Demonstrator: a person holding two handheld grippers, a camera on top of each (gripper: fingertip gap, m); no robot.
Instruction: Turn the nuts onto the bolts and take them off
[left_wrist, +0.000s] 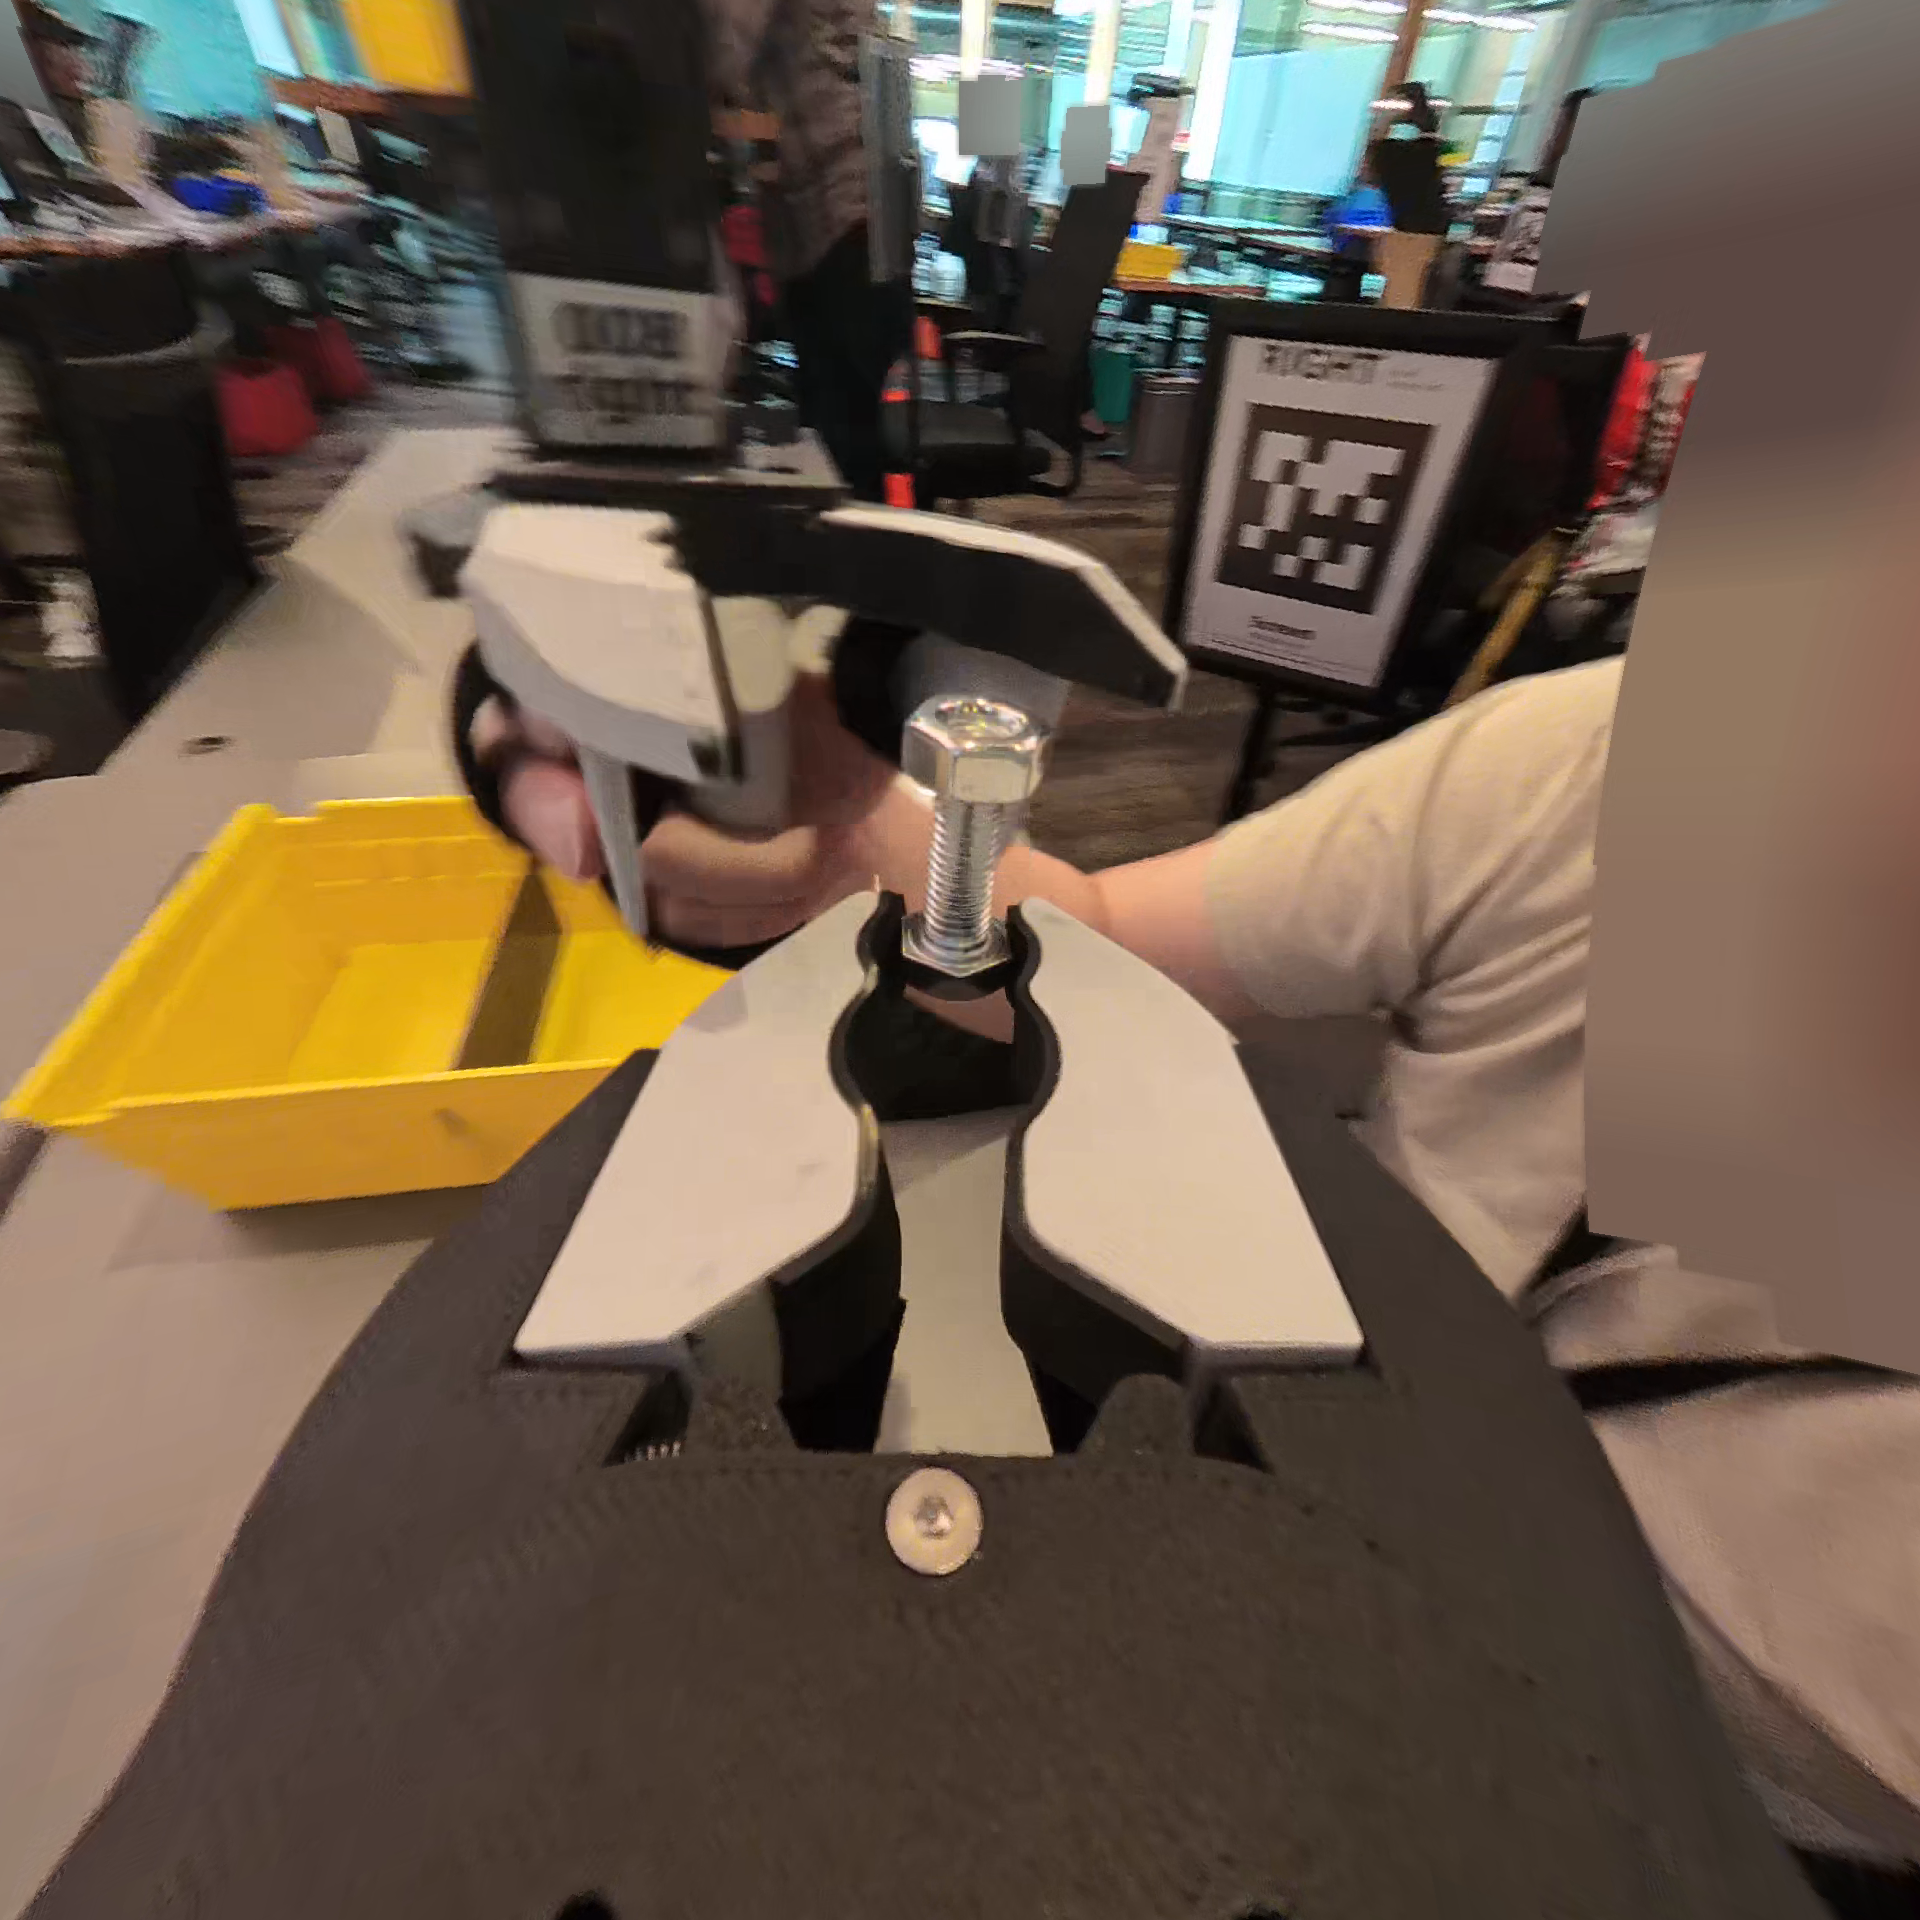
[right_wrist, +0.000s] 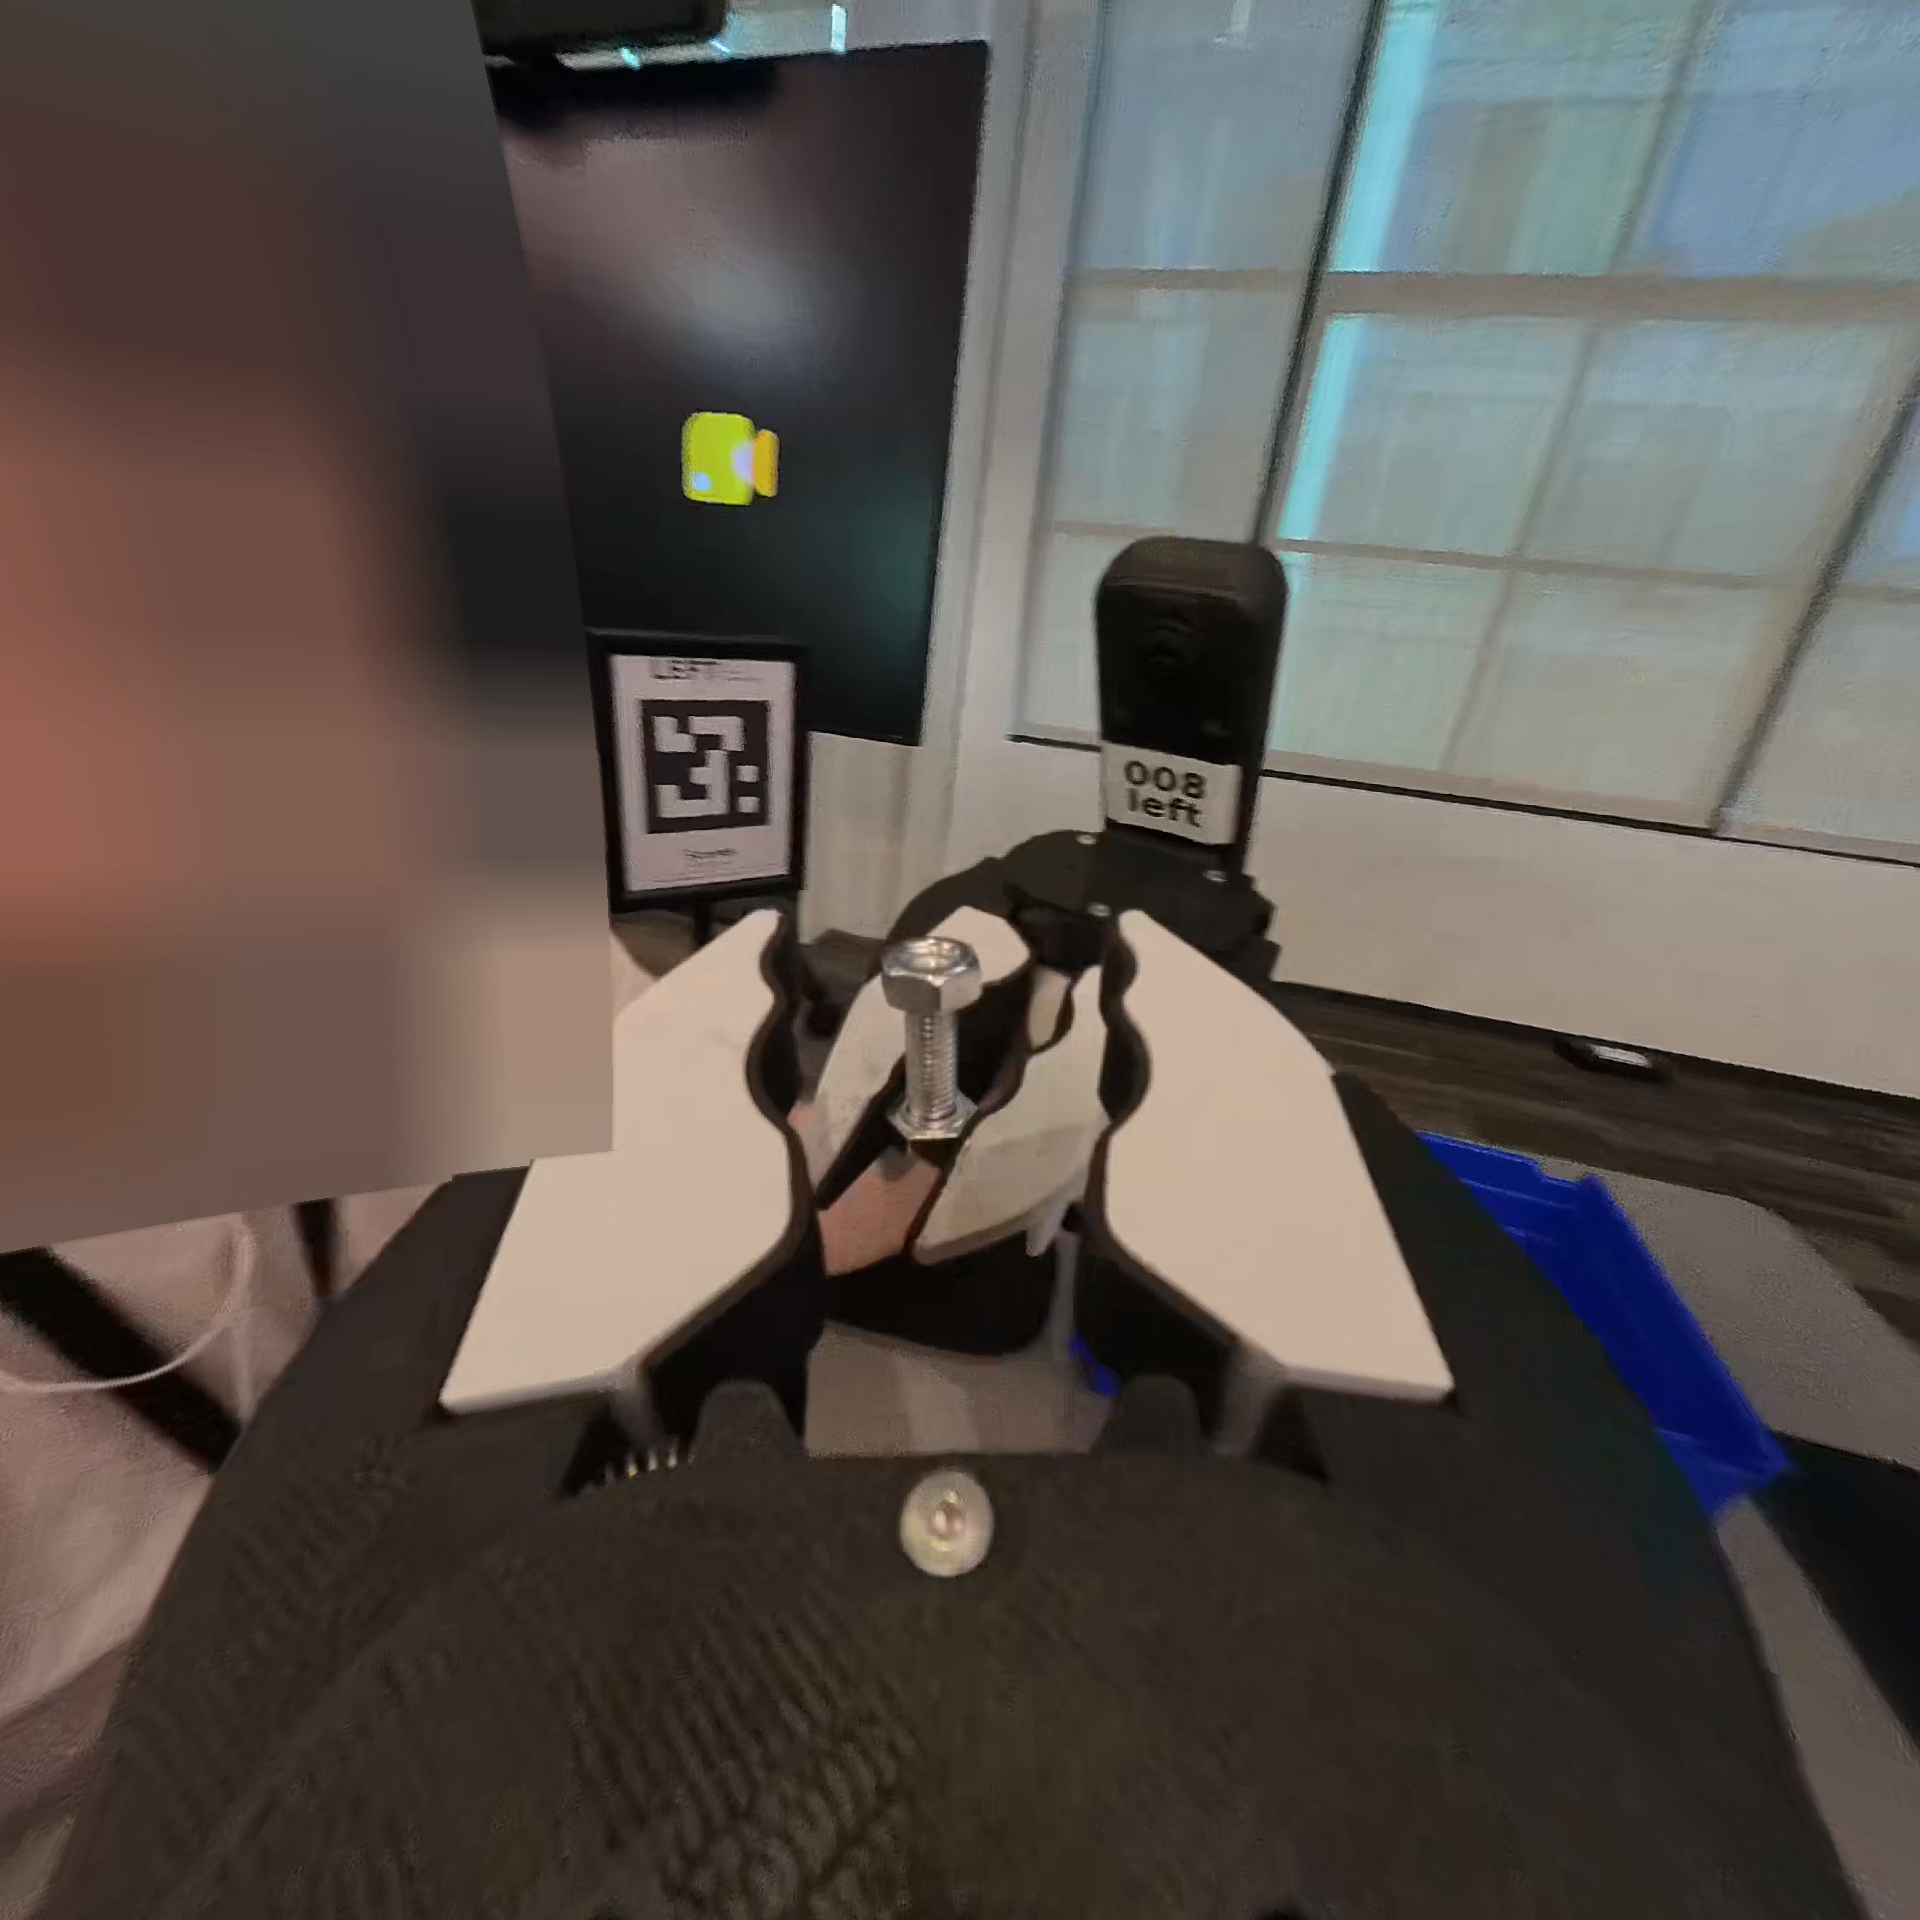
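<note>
In the left wrist view, the left gripper (left_wrist: 948, 940) pinches a thin hex nut (left_wrist: 953, 948) between its fingertips, and a silver hex bolt (left_wrist: 968, 831) stands up out of that nut, its threaded shank rising to a hex head at the top; the long axis runs close to vertical in this view, head up, well above the table (left_wrist: 156, 1455). Behind it hangs the right gripper (left_wrist: 831, 582), held in a person's hand (left_wrist: 727, 862), with a yellow bin (left_wrist: 312, 997) on the table to the left. The grip looks shallow, only at the tips on the nut's flats, so I judge the nut could slip or cock sideways under a turning force, and the bolt, carried only by its threads, could tip or drop. In the right wrist view, the right gripper (right_wrist: 945, 945) has its fingers spread wide and holds nothing; the bolt (right_wrist: 928, 1029) shows between them, farther off, upright with a slight lean, head uppermost, and the nut (right_wrist: 932, 1117) sits at its lower end in the left gripper's (right_wrist: 920, 1138) tips. A blue bin (right_wrist: 1621, 1309) lies at the right. If the right fingers close on the head off-centre, or on the smooth-edged corners, I judge they may skid round it instead of turning it, or lever the nut out of the other grip.
</note>
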